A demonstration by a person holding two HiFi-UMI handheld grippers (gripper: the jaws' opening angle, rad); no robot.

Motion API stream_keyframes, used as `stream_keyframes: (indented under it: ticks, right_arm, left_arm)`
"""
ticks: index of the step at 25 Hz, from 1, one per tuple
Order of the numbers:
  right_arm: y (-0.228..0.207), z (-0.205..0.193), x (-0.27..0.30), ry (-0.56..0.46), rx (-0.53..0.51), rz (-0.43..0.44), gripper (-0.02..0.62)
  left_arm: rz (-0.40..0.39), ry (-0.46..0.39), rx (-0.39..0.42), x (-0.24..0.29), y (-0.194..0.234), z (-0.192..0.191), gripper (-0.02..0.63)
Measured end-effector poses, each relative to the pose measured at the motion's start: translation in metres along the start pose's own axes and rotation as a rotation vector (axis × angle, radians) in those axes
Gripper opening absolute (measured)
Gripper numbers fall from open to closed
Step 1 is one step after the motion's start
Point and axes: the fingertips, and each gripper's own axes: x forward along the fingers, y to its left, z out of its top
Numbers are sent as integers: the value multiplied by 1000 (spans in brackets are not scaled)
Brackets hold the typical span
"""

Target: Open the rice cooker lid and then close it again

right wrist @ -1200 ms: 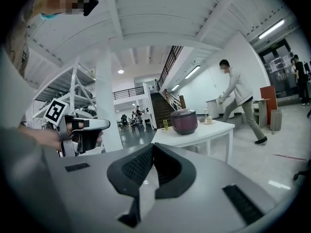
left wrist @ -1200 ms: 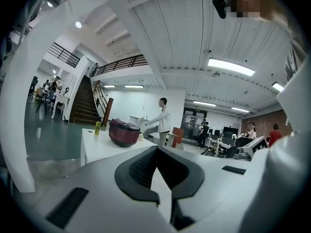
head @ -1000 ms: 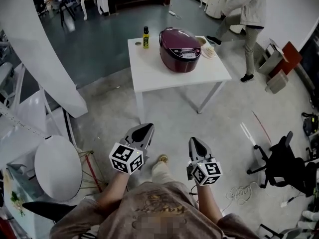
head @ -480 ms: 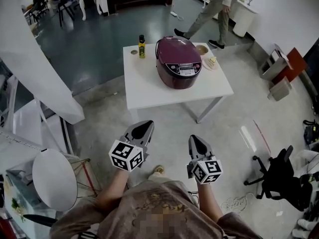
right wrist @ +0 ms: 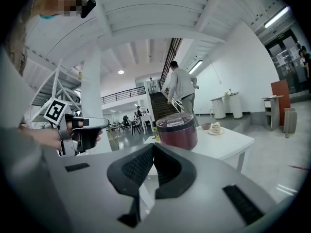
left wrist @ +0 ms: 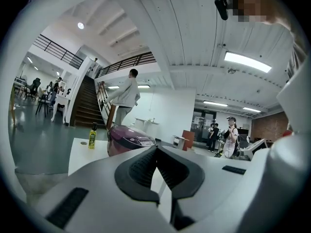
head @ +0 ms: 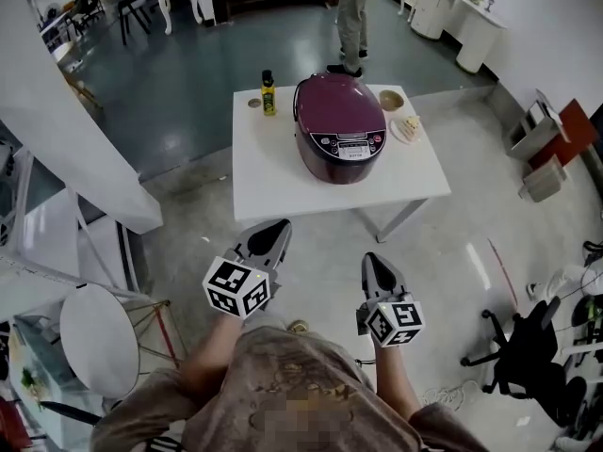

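Student: Jaws first, left to right: how do they stand?

Tutor: The left gripper has its jaws pressed together, with nothing between them and touching nothing. The right gripper is likewise closed and empty. Both are held over the floor, on the near side of the white table and well apart from it.

Student: And the rice cooker?

Tutor: It stands upright near the table's middle, with the lid down. The control panel faces the near edge, and the oval body's long axis runs near to far. A yellow bottle stands to its left at the far edge. A bowl and a small plate lie to its right.
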Motion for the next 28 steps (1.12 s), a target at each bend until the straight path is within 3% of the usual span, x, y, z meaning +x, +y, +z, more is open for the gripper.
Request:
stream_keyframes:
  ticks: [13,28]
  right_arm:
    - [-33,12,64,6,15,16,0]
    - [-74,69,174,-30,-9,-45,2]
  left_arm:
    - [6,-3,-15,63,42,10,20]
    - [-83,0,-26,183,113,52,20]
